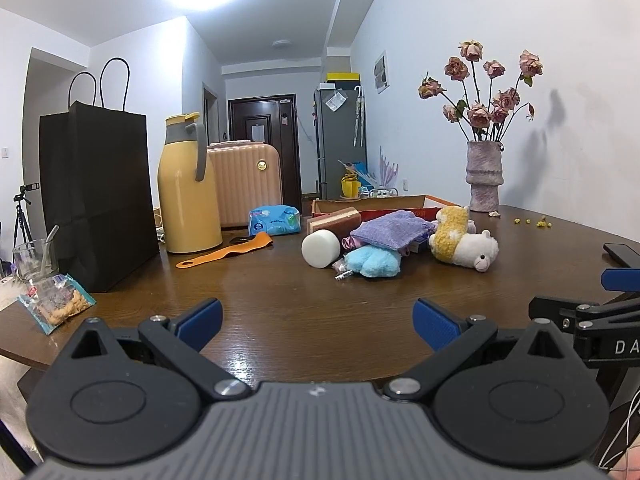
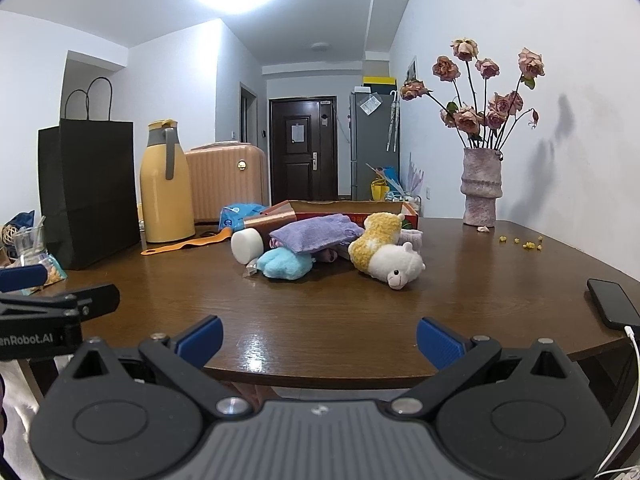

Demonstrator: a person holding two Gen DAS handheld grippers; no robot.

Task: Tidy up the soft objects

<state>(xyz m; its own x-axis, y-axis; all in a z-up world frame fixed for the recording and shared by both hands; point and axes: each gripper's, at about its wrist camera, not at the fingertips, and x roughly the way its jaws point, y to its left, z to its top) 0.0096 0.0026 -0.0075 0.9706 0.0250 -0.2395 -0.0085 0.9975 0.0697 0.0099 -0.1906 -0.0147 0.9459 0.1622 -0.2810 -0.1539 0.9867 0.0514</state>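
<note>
A heap of soft things lies mid-table in front of a shallow cardboard box (image 1: 400, 202) (image 2: 352, 206): a white and yellow alpaca plush (image 1: 466, 242) (image 2: 386, 254), a folded purple cloth (image 1: 390, 230) (image 2: 314, 232), a light blue plush (image 1: 374, 262) (image 2: 284, 264), a white foam cylinder (image 1: 321, 248) (image 2: 246, 245) and a brown sponge (image 1: 334, 218). My left gripper (image 1: 318, 320) stands open over the table's near side, well short of the heap. My right gripper (image 2: 320, 338) is open at the table's front edge, nothing between its fingers.
On the left stand a black paper bag (image 1: 96, 192) (image 2: 86, 188), a yellow thermos (image 1: 188, 188) (image 2: 166, 188), a glass (image 1: 34, 258) and a snack packet (image 1: 60, 302). An orange strap (image 1: 230, 252) and blue wipes pack (image 1: 274, 220) lie behind. Flower vase (image 1: 484, 176) (image 2: 480, 186) back right; phone (image 2: 612, 302) at right edge.
</note>
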